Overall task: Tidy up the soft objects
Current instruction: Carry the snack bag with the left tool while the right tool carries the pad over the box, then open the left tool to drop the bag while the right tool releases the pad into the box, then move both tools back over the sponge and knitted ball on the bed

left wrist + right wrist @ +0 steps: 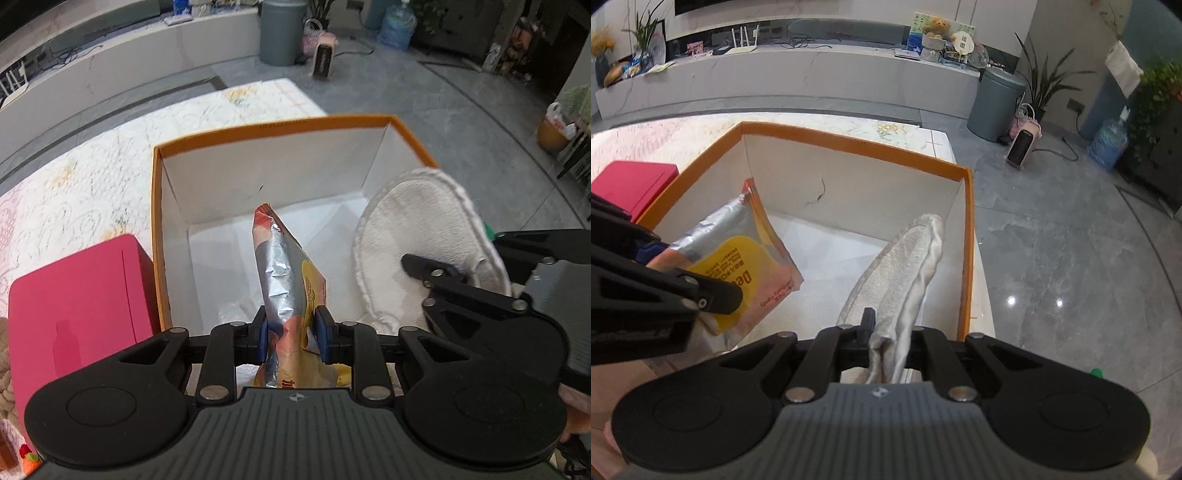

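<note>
An open orange-rimmed box [266, 127] with white inside walls stands on the table; the right wrist view shows its rim [849, 142] too. My left gripper [291, 334] is shut on a silver, orange and yellow foil packet [282, 273], which hangs over the box's inside. From the right wrist view, that packet [738, 258] sits at left. My right gripper [886, 332] is shut on a white fluffy slipper [905, 266], held over the box's right side. In the left wrist view the slipper [406, 229] rises at right, with the right gripper [439, 275] clamped on it.
A pink box [77, 302] stands against the orange box's left side, also visible as the pink box [631, 184] in the right wrist view. A pale patterned cloth [92, 177] covers the table. Grey floor, a bin [995, 105] and a small heater [1023, 146] lie beyond.
</note>
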